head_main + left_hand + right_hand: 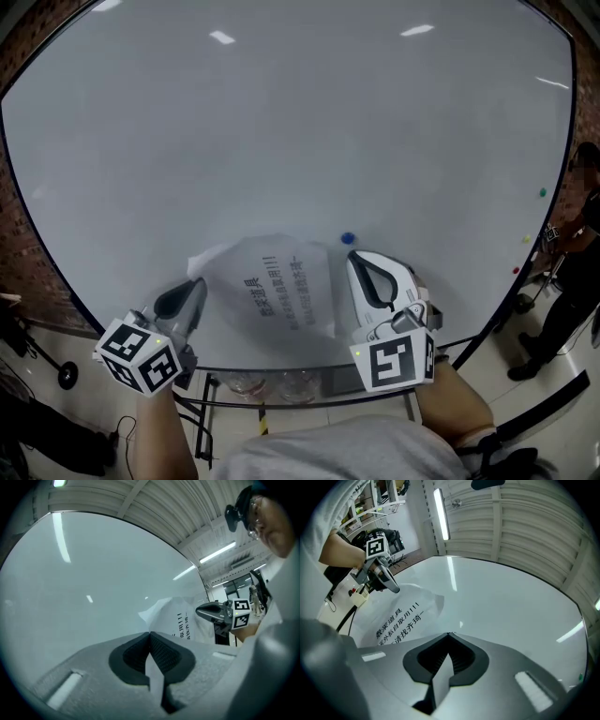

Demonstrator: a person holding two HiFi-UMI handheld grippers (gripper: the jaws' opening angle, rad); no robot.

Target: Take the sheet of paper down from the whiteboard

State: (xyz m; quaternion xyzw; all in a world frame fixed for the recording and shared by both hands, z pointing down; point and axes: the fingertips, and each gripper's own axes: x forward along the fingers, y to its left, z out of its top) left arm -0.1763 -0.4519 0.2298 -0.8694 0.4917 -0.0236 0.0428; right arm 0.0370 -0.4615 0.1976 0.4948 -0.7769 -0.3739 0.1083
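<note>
A white sheet of paper [272, 286] with black print hangs crumpled on the lower part of the whiteboard [281, 122]. A small blue magnet [348, 238] sits on the board just above the sheet's top right corner. My left gripper [197, 283] is shut on the sheet's left edge, and a pale sliver of paper shows between its pads [161, 653]. My right gripper [352, 257] is at the sheet's right edge just below the magnet, shut, with a thin strip of paper between its pads [457, 656]. The sheet [180, 620] bulges off the board between the two grippers.
Small green [542, 192], yellow [526, 239] and red [515, 270] magnets dot the board's right edge. A person [572, 281] stands at the far right. Below the board's bottom edge are its stand's bars [281, 405] and a castor wheel [67, 375].
</note>
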